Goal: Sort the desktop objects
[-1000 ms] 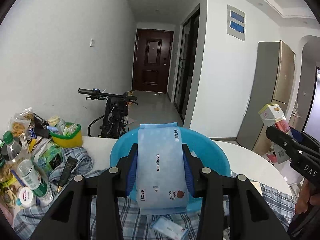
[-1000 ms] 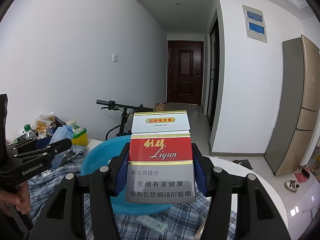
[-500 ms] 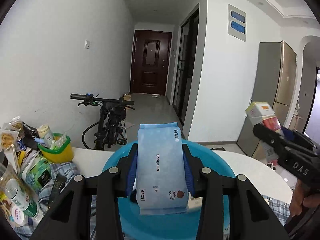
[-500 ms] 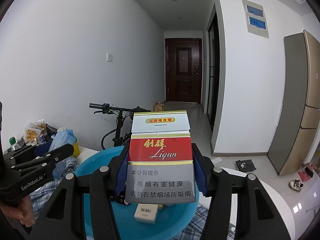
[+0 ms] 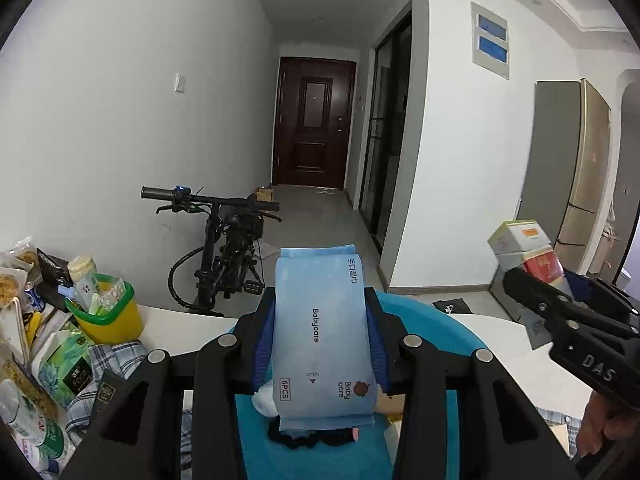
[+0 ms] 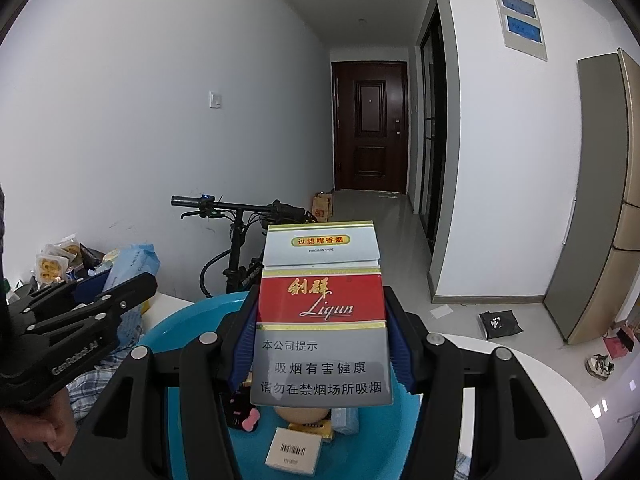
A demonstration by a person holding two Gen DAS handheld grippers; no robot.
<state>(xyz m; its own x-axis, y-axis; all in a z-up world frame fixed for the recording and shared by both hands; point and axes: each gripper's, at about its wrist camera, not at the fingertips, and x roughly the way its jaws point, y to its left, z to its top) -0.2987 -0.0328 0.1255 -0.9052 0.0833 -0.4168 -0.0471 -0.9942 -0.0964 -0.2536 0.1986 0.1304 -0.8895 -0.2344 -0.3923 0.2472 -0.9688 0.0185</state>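
My left gripper (image 5: 320, 344) is shut on a light blue Babycare wipes pack (image 5: 322, 336) and holds it upright over the blue basin (image 5: 448, 324). My right gripper (image 6: 320, 336) is shut on a red, white and grey Liqun cigarette box (image 6: 322, 316) over the same basin (image 6: 176, 324). The basin holds several small items, among them a white barcode box (image 6: 294, 450) and a black-and-pink item (image 6: 242, 414). The right gripper with its box (image 5: 528, 252) shows at the right of the left wrist view; the left gripper (image 6: 80, 320) shows at the left of the right wrist view.
A yellow-green tub (image 5: 108, 312) and a pile of snacks, bottles and packets (image 5: 36, 340) fill the table's left side on a checked cloth (image 5: 116, 356). The white round table (image 6: 552, 400) extends right. A bicycle (image 5: 224, 256) stands behind it.
Both grippers have moved forward over the basin with their loads still held. The basin's contents have come into view below the fingers, and the cloth has dropped out of the foreground.
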